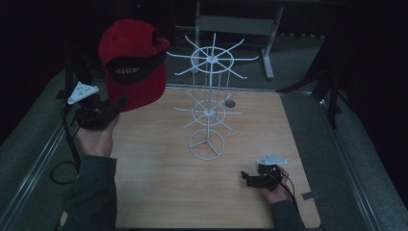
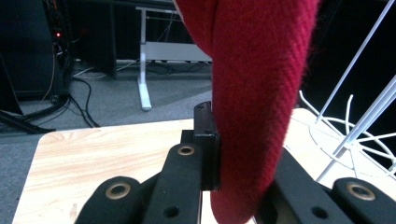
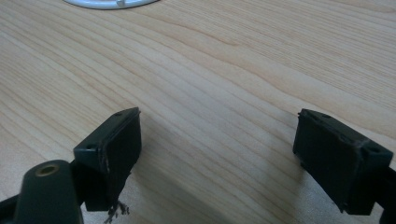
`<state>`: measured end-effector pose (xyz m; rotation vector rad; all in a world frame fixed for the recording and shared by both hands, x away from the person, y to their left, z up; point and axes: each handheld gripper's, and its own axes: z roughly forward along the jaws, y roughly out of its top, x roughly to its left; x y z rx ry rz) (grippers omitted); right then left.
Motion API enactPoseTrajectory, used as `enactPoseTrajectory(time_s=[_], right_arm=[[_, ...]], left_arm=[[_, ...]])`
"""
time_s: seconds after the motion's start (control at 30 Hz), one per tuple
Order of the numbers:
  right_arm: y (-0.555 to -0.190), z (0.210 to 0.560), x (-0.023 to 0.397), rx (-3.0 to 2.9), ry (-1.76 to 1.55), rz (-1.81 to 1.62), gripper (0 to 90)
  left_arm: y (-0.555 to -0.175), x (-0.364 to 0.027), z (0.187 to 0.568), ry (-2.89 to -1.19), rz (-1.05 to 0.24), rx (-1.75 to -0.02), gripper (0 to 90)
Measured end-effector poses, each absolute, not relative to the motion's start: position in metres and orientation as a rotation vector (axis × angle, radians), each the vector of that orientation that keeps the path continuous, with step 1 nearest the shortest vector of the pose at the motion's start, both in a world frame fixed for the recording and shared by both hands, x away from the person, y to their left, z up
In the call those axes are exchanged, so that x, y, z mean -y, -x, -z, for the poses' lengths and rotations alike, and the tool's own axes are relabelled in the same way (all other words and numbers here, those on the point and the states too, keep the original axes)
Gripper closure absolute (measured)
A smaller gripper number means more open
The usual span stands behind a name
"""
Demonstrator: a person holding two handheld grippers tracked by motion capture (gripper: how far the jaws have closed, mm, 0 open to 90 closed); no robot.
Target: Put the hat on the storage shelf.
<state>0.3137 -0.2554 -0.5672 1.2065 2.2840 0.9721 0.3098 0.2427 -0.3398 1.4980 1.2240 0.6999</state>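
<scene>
At the far left of the high view a person's left hand lifts the left gripper above the near-left part of the wooden table. Its jaws are clamped on the brim of a red cap, which hangs in the air left of the white wire rack and level with the rack's upper ring of hooks. The cap's black inner band faces the camera; any lettering on it is too blurred to read. In the left gripper view the red cloth fills the gap between the two black jaws, one pad pressed flat against it, and the cap's crown runs off the top edge.

The rack stands near the middle of the table on a round wire base, with two tiers of hooks, all of them bare. A small dark round mark lies on the table just right of the rack's stem; what it is cannot be made out.

Right of the rack and nearer the person, the right gripper rests low over the table in the right hand. In the right gripper view its jaws stand wide apart with only bare wood grain between them, and a sliver of the rack's base is cut off at the top edge. A small grey tab lies at the table's right rim, beyond that hand
</scene>
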Motion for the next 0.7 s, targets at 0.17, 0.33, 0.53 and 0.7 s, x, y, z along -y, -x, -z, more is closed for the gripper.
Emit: enactPoseTrajectory(time_s=[0.17,0.33,0.53,0.7], right_arm=[[-0.314,0.567,0.255,-2.284,-1.207,-0.972,15.1],[-0.314,0.567,0.255,-2.285,-1.206,-0.972,15.1],[-0.314,0.567,0.255,-2.284,-1.206,-0.972,15.1],[-0.314,0.567,0.255,-2.285,-1.205,-0.971,15.1]], left_arm=[[-0.309,-0.242,0.336,-1.496,-0.703,-1.214,86.1],[-0.308,-0.24,0.333,-1.492,-0.706,-1.205,86.1],[-0.307,-0.238,0.33,-1.488,-0.709,-1.195,86.1],[-0.306,-0.236,0.327,-1.485,-0.708,-1.184,86.1]])
